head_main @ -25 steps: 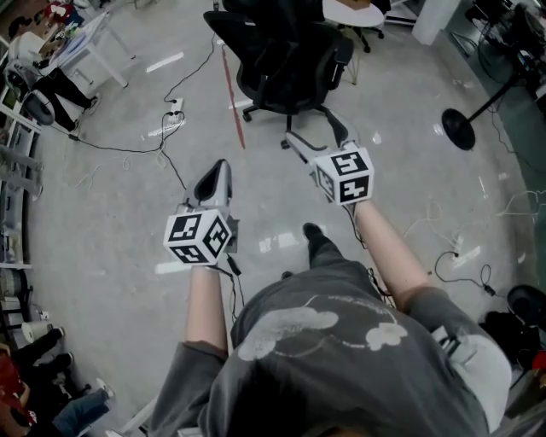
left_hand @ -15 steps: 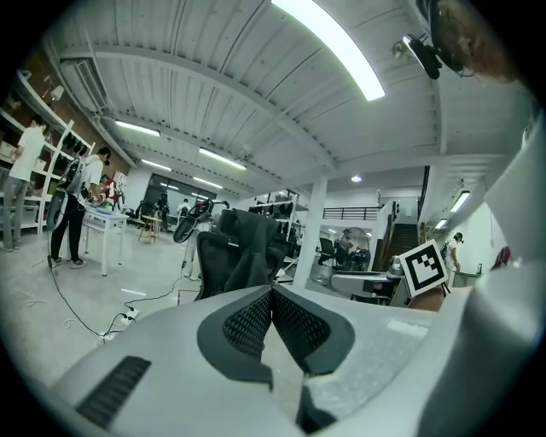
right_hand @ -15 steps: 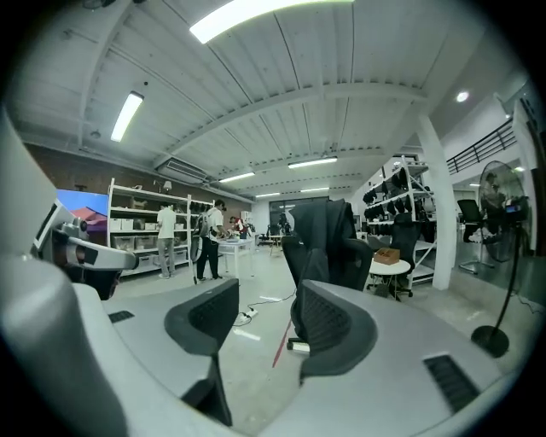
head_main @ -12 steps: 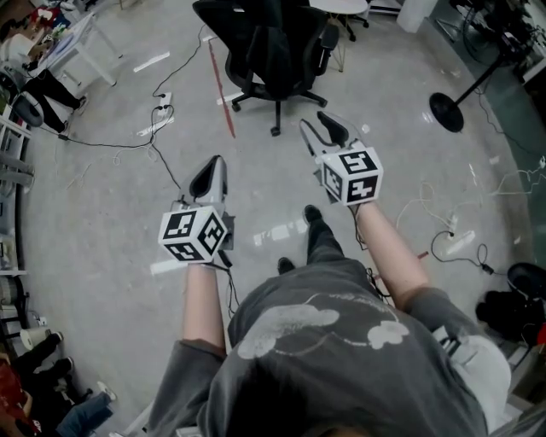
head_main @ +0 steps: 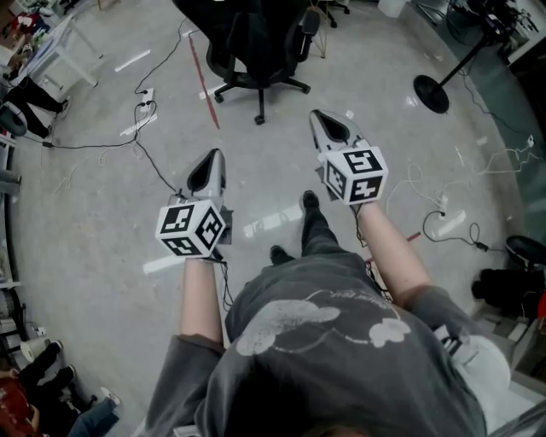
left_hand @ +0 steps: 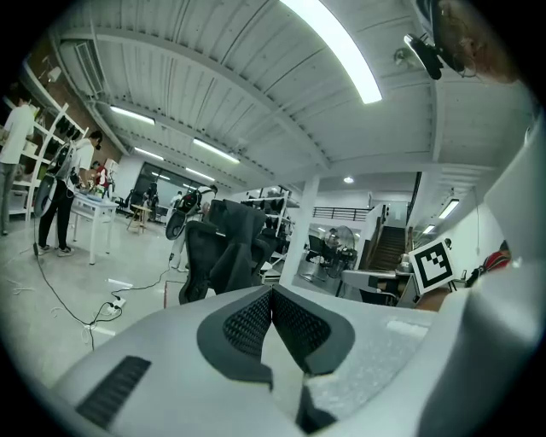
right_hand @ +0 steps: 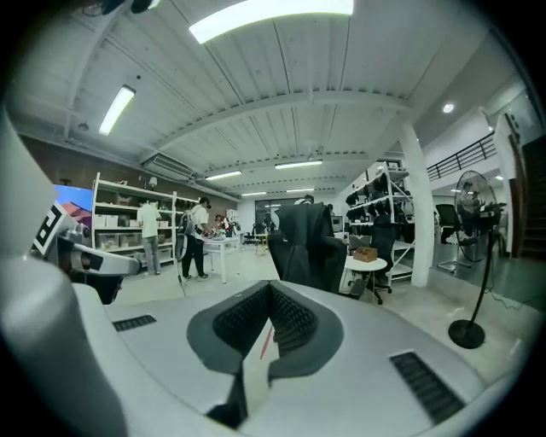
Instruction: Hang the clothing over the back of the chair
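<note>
A black office chair (head_main: pixel 256 47) stands on the floor at the top of the head view, with a dark garment (head_main: pixel 217 21) draped over its back. It shows again as the chair (left_hand: pixel 223 256) ahead in the left gripper view and the chair (right_hand: pixel 307 243) with the black garment (right_hand: pixel 303 226) in the right gripper view. My left gripper (head_main: pixel 214 157) is shut and holds nothing. My right gripper (head_main: pixel 318 115) is also shut and empty. Both hang in the air well short of the chair, pointing towards it.
Cables and a power strip (head_main: pixel 141 96) lie on the floor to the left, beside a red strip (head_main: pixel 203 77). A standing fan's base (head_main: pixel 431 92) is at the right, a white adaptor (head_main: pixel 444 225) nearer. People stand at a white table (left_hand: pixel 90 205).
Both grippers have drawn back from the chair, which now sits higher and farther off in the head view. The right gripper's jaws went from open to shut, with nothing in them.
</note>
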A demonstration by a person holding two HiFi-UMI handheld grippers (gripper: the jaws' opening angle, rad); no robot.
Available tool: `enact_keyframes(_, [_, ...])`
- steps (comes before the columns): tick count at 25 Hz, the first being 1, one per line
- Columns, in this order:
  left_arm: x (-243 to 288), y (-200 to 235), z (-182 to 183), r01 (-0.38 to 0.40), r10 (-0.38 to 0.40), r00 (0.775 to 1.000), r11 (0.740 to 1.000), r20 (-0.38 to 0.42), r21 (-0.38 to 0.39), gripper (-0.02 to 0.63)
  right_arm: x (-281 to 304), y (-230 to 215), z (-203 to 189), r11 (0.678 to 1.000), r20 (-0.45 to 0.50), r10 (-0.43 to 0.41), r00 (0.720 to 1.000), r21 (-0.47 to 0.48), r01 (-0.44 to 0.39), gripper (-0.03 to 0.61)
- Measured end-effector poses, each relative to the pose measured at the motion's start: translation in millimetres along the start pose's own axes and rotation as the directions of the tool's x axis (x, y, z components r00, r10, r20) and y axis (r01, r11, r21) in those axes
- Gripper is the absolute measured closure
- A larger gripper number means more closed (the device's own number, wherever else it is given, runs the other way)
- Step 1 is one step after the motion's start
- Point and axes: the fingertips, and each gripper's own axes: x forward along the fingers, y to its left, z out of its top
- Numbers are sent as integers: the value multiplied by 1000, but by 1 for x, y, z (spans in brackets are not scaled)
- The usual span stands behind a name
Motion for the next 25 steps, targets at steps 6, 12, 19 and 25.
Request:
enact_keyframes(6, [0,-6,-6,19,-20,1000,1000,-10,-20,611,-8,5,-9,1000,-40,20,999,-22,-21,589])
enact_keyframes(12, [-13,0,-13,10,-11,1000,999,-9,-44,611,-8,19,-19,998,-72,52,996,-32,-54,589])
enact_keyframes(19, [-26,5,-14,-16,16,1000,999,-17,-35,611,-7,36,-17,995,-63,93,994,-35,-95,589])
enact_keyframes(25, [-34,-1,-11,-12,11,1000,999,-12,-36,611,-15,42,-17,992,-67,117,991,-31,-119,589])
